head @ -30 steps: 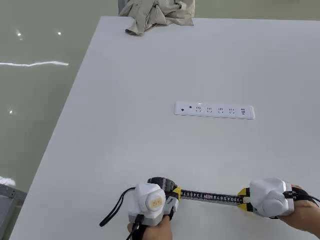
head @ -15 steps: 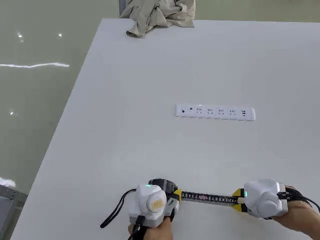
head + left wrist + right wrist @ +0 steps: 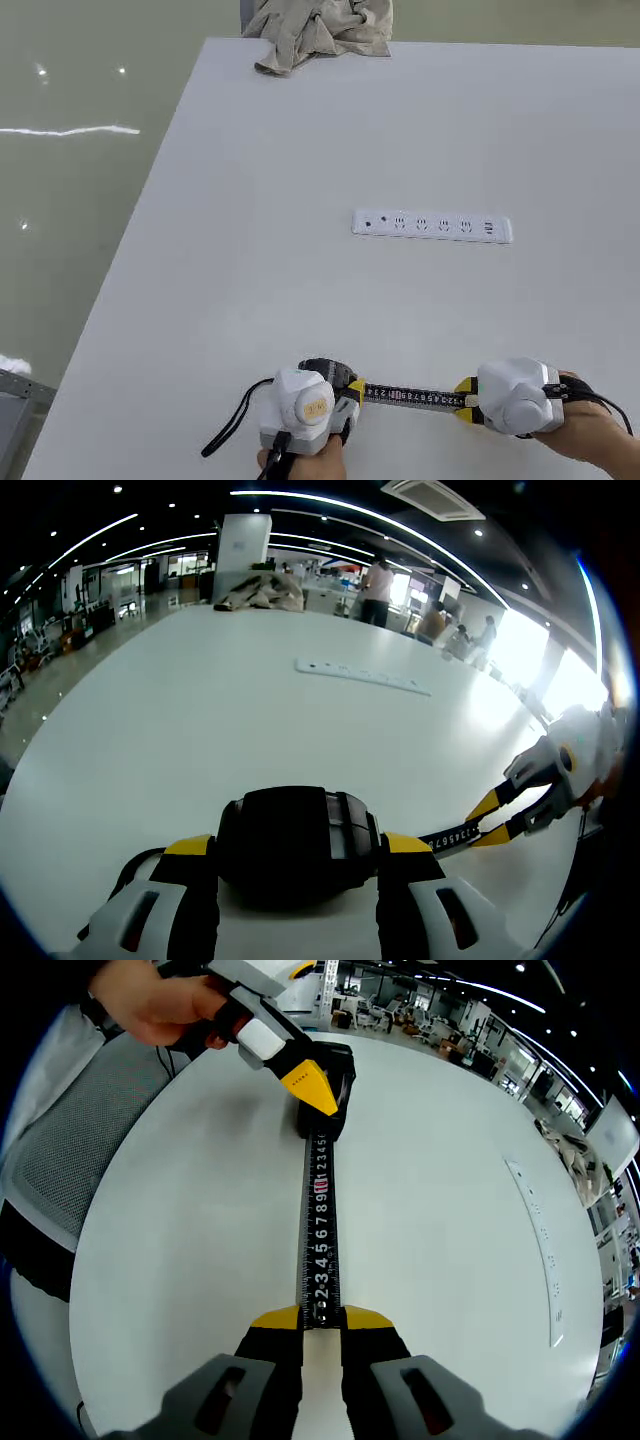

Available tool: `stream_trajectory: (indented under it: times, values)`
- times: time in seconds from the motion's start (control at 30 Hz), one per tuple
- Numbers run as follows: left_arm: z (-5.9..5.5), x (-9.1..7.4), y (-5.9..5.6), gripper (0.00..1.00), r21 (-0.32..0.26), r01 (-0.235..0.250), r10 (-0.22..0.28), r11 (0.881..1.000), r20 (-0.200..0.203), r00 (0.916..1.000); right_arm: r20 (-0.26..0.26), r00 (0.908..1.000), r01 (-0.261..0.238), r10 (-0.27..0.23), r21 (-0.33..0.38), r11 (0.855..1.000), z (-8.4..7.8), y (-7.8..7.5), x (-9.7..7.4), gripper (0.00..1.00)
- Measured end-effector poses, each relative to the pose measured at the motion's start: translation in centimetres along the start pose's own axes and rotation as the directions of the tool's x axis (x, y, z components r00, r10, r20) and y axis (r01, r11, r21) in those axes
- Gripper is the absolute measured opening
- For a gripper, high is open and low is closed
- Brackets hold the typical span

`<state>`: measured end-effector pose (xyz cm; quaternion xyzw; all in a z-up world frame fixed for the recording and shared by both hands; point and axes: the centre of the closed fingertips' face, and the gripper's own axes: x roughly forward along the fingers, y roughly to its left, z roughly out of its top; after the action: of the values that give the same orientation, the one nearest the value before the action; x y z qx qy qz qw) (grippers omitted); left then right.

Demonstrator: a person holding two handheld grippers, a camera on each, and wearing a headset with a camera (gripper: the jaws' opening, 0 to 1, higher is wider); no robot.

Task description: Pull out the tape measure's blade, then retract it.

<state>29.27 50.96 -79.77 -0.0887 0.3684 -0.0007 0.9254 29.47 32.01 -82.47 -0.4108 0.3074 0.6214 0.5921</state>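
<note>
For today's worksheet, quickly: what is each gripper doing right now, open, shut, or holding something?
Left gripper: shut on the tape measure case.
Right gripper: shut on the end of the blade.

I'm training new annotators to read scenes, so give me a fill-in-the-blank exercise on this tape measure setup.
1. The left hand-held gripper is shut on the black ____ of the tape measure.
2. The right hand-held gripper pinches the end of the ____, whose numbers face up.
3. A white ____ strip lies on the table beyond them.
4. A crumpled cloth sits at the table's ____ edge.

Missing words: case; blade; power; far.
</note>
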Motion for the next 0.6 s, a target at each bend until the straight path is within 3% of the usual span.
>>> stream_trajectory:
  times: [0.6]
  values:
    - [0.0,0.0,0.0,0.61,-0.001,0.002,-0.002,1.0,-0.007,1.0,0.024,0.9997,0.0,0.0,-0.015,1.0,2.0,0.0,1.0,0.13]
